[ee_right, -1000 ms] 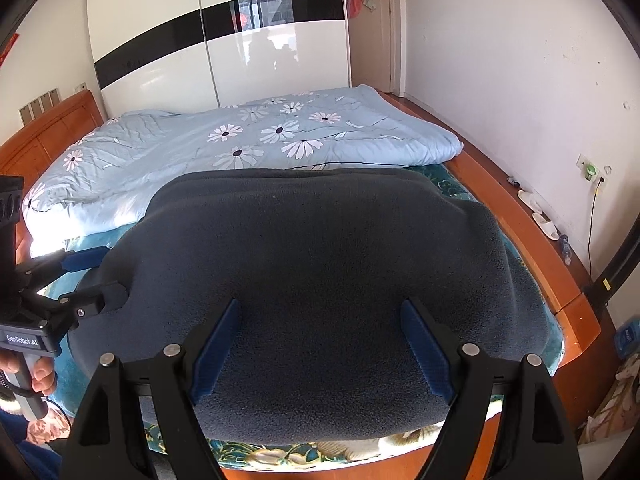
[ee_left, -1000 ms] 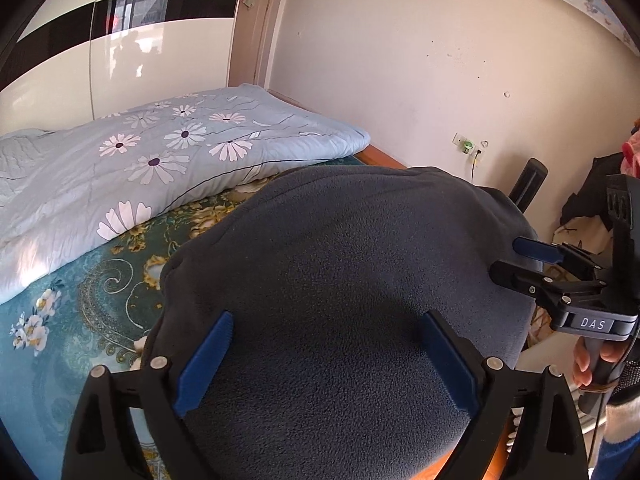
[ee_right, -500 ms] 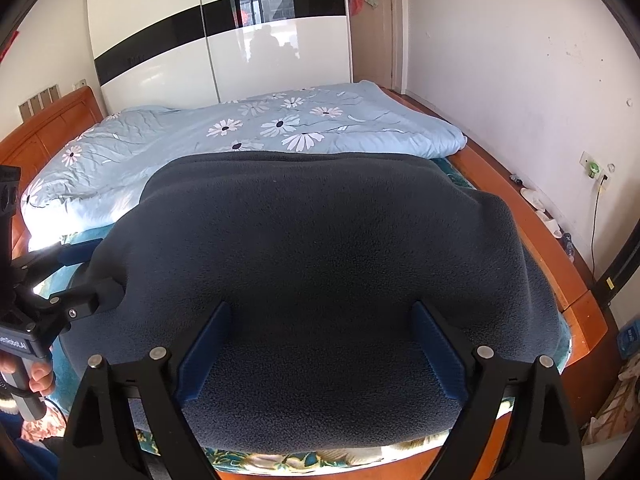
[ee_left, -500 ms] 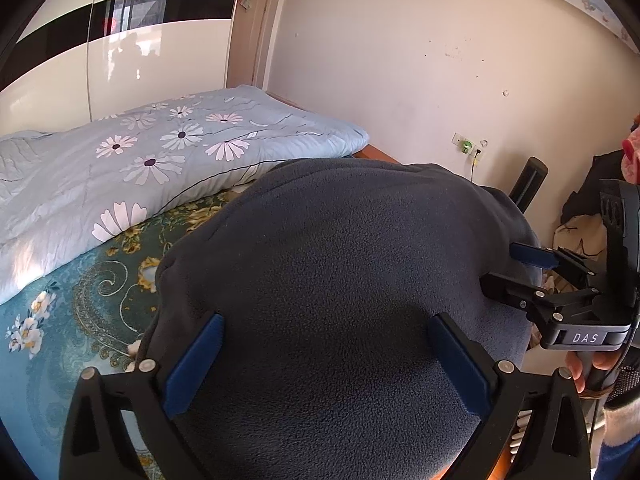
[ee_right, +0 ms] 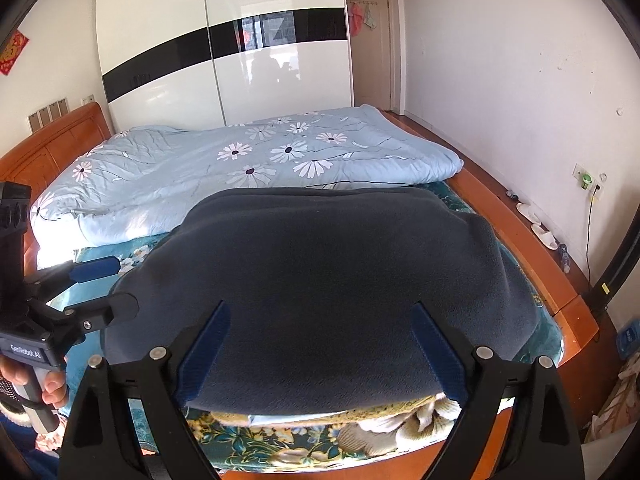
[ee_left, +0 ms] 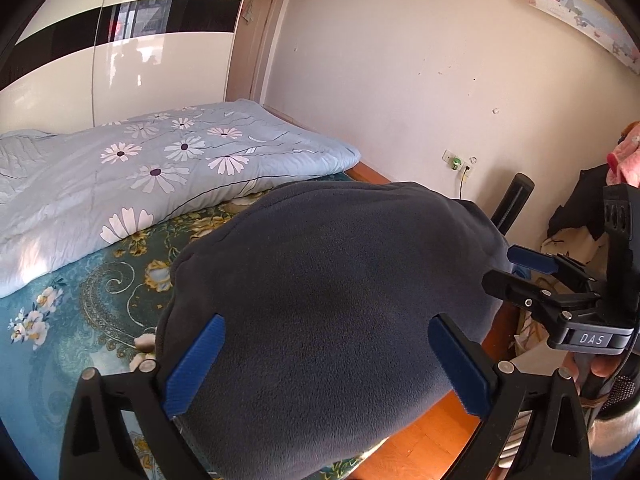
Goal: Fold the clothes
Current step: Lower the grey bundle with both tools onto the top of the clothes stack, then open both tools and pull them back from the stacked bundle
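On the bed [ee_right: 560, 296], folded grey fleece [ee_right: 320, 272] beneath both wide, empty claws: left claw [ee_left: 324, 360], right claw [ee_right: 320, 344].

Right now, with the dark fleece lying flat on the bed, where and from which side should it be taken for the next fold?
Probably the two near corners of the dark fleece, coming from the foot of the bed. Its near hem lies by the bed edge, just ahead of the open right tool and left tool, and the far hem abuts the floral quilt.
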Tool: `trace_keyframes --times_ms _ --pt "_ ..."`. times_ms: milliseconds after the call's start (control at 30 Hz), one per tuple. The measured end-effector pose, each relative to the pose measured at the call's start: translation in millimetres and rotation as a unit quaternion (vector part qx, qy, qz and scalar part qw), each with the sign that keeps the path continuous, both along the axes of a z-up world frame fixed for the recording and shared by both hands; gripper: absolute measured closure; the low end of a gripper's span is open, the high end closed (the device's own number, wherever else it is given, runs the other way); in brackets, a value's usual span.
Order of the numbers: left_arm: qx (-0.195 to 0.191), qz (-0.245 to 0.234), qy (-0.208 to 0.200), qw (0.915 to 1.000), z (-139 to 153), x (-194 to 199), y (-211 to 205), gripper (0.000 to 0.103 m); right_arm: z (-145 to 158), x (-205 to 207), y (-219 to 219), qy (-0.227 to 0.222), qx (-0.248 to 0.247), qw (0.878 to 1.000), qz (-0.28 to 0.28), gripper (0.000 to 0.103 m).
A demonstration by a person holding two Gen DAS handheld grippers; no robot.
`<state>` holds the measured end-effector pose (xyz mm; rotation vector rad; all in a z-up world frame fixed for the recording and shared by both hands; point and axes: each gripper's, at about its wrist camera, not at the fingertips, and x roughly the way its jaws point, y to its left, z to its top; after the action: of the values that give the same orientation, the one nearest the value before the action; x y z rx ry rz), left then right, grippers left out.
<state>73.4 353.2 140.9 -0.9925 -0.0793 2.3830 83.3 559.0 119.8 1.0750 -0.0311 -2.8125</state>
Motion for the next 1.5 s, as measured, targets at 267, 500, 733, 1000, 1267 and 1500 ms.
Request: trace_keyframes --times_ms 267,500,733,1000,1267,1500 --pt "-0.008 0.007 -0.006 0.9999 -10.2 27.5 -15.0 0.0 -10.3 34.7 -23.6 -0.007 0.023 1.0 0.009 0.011" --pt "-0.007 0.007 -0.019 0.9998 -30.8 50.6 -20.4 0.0 -29.9 58.0 -21.4 -0.016 -0.015 1.0 0.0 0.011" --pt "-0.018 0.01 -0.016 0.9997 -45.6 66.0 -23.8 0.0 -52.2 80.9 -20.2 -0.032 -0.039 0.999 -0.012 0.01" --pt "-0.018 0.012 -0.007 0.9997 -53.3 76.6 -29.0 0.0 -72.4 95.6 -27.2 -0.042 -0.041 0.998 -0.017 0.002" --pt "-0.034 0.015 0.003 0.9993 -61.5 87.3 -35.0 0.0 -80.6 105.8 -44.6 -0.042 -0.007 0.998 -0.044 0.001" --pt "-0.056 0.004 0.035 0.9978 -64.2 102.9 -42.8 0.0 -82.9 113.1 -66.8 -0.041 0.024 0.997 -0.053 0.001"
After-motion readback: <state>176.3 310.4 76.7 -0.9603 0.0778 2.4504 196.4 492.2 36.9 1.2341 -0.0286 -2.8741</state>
